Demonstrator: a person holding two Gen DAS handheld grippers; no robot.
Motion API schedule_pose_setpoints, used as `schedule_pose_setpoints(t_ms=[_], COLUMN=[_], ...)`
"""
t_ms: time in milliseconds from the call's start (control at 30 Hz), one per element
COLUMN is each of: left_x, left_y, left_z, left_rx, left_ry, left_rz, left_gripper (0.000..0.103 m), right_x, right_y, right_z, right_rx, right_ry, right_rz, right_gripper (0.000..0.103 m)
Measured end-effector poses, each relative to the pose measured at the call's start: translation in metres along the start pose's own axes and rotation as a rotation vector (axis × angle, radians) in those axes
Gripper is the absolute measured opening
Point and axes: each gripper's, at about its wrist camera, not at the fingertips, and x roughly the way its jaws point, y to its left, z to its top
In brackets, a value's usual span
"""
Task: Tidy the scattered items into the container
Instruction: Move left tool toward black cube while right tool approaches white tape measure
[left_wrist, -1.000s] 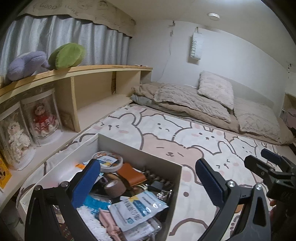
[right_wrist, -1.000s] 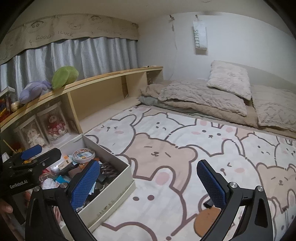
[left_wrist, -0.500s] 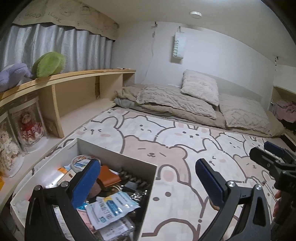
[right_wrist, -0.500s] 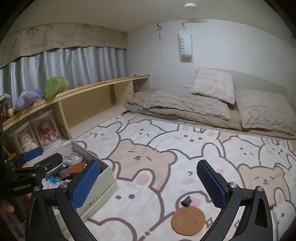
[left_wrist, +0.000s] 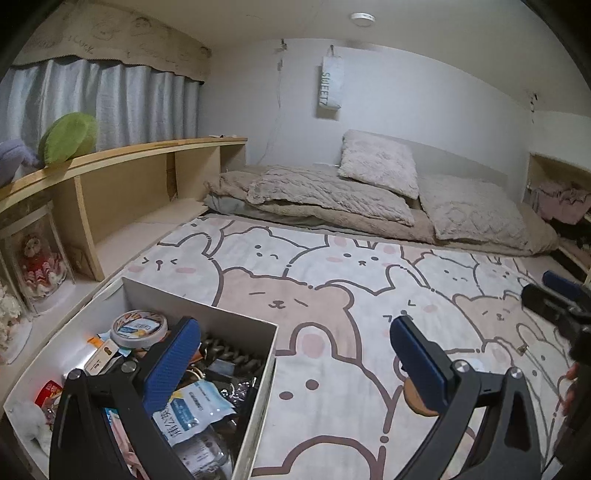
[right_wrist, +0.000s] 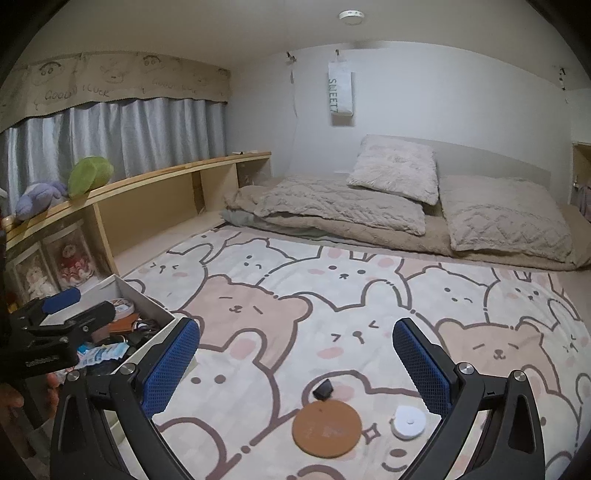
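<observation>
Both grippers empty w/ jaws spread wide: right gripper (right_wrist: 295, 354) hangs over the bear-print rug (right_wrist: 332, 295), left gripper (left_wrist: 291, 354) sits half over the cardboard box (left_wrist: 236, 325), its left pad above the contents. Box is at about 9 o'clock in the right wrist view, already well filled: tape roll (left_wrist: 138, 328), blue-white sachet (left_wrist: 195, 406), brown wallet-ish thing, chain, other bits too jumbled to tell. Still loose on the rug, at about 6 o'clock from the right gripper: round cork coaster (right_wrist: 327, 428), small black clip-like piece (right_wrist: 323, 389) just beyond it at 12, white round disc (right_wrist: 408, 422) just beside it at 3. So task looks mostly done, approx three items left, right gripper best placed to take them. Risks, as I judge them: coaster lies flat on soft pile, so jaws may skid over its edge or pinch rug fabric w/ it and drag the rug; coming down too steep would cause that. White disc is low and smooth, could squirt out sideways when squeezed. Black piece is small; a wide closing could miss or flick it away. Disc and coaster are close, so grabbing one may nudge the other. Box is heaped on the near side, so a drop from height could bounce off the sachet and back out onto the rug.
</observation>
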Motion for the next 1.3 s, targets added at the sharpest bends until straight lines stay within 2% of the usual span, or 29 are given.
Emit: schedule_pose_setpoints(t_ms=[400,867,1300], left_x=[0.002,0.026,0.051], left_y=[-0.024,-0.058,-0.078], left_z=[-0.006,-0.025,-0.045], left_rx=[-0.021,-0.020,-0.017], left_ry=[-0.061,-0.034,0.009], left_rz=[-0.066,-0.146,-0.166], left_gripper=[0.103,0.103,0.103], right_x=[-0.009,-0.009,0.006], right_y=[-0.041,-0.072,-0.090], right_z=[-0.021,-0.046,-0.068], right_rx=[0.051,0.120,0.163], right_ry=[-0.003,0.001,0.052], right_rz=[-0.051,-0.085,-0.107], right_gripper=[0.103,0.103,0.103])
